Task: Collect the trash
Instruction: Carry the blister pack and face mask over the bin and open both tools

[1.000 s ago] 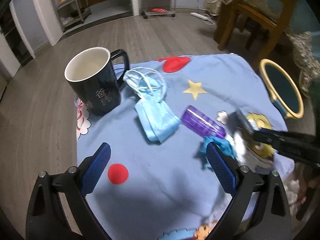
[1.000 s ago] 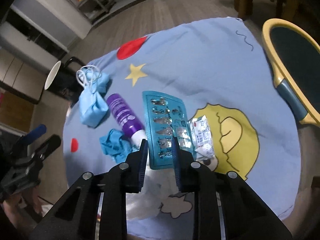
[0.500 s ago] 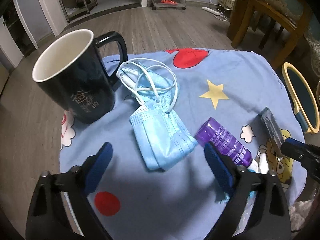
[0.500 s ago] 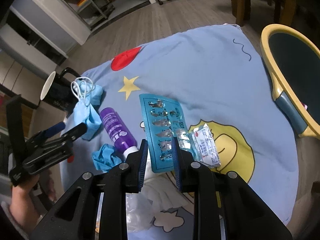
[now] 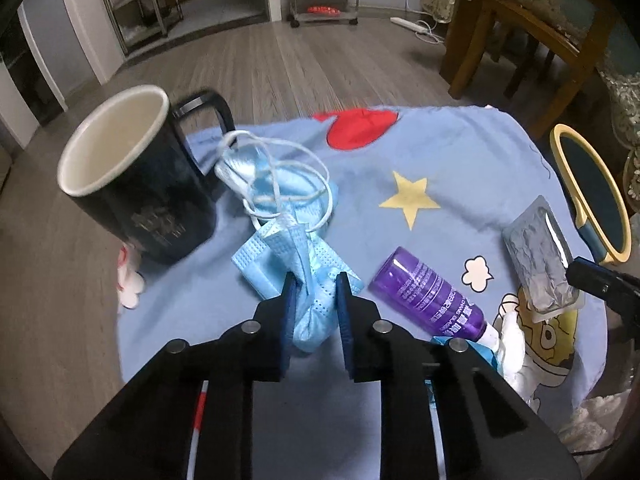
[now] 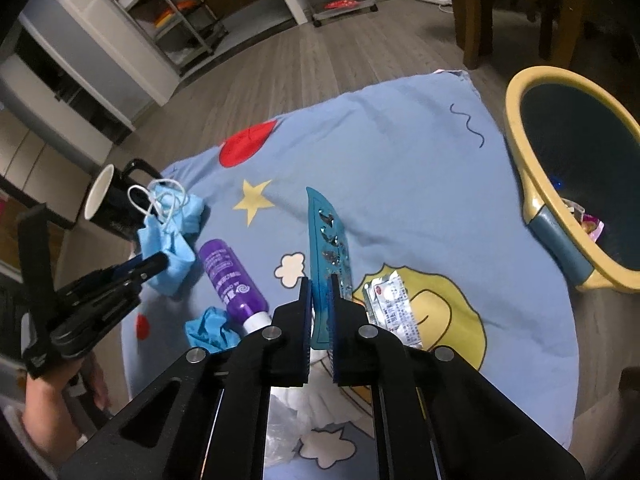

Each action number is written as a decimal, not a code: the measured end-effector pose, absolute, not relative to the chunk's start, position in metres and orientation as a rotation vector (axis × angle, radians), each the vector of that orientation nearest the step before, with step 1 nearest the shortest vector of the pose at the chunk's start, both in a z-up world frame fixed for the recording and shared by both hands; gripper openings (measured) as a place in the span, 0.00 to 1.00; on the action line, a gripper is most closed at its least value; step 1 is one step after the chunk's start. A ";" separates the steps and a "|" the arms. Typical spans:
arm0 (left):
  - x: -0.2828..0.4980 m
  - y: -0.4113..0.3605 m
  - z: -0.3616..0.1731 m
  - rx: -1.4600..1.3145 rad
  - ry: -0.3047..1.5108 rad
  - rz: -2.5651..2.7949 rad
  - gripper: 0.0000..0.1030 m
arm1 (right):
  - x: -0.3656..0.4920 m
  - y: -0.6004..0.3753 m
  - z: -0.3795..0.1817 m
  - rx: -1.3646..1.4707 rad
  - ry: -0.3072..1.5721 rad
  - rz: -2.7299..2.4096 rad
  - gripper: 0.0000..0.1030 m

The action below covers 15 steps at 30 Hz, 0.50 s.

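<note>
A crumpled blue face mask (image 5: 288, 248) with white ear loops lies on the blue cartoon tablecloth (image 5: 460, 152) beside a black mug (image 5: 136, 184). My left gripper (image 5: 314, 280) is closing, and its pads pinch the mask's near end. In the right wrist view the same mask (image 6: 168, 240) sits at the left gripper's (image 6: 152, 262) tips. My right gripper (image 6: 320, 284) is shut on a teal blister pack (image 6: 326, 236), which is raised on edge above the cloth. The left wrist view shows that pack's (image 5: 540, 252) silver back.
A purple bottle (image 6: 232, 276) lies on its side between the grippers, with a small blue scrap (image 6: 208, 328) by its cap. A silver sachet (image 6: 392, 308) and white tissue (image 6: 304, 396) lie near the right gripper. A yellow-rimmed bin (image 6: 520, 152) stands right of the table.
My left gripper came in over the mask and its jaws went from wide open to pinching it. My right gripper tightened on the blister pack, which went from lying flat to standing on edge.
</note>
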<state>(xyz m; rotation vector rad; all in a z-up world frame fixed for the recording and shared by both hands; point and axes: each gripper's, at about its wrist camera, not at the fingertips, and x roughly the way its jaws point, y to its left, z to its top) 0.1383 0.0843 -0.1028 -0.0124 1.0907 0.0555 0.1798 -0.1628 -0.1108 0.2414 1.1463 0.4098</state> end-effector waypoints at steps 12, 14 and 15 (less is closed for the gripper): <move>0.125 0.046 -0.042 0.050 0.947 -0.027 0.18 | 0.179 -0.183 -0.072 0.298 1.068 0.390 0.08; 0.126 0.039 -0.034 0.054 0.928 -0.052 0.18 | 0.178 -0.188 -0.063 0.313 1.058 0.392 0.08; 0.125 0.033 -0.027 0.059 0.912 -0.068 0.18 | 0.178 -0.192 -0.056 0.319 1.050 0.394 0.08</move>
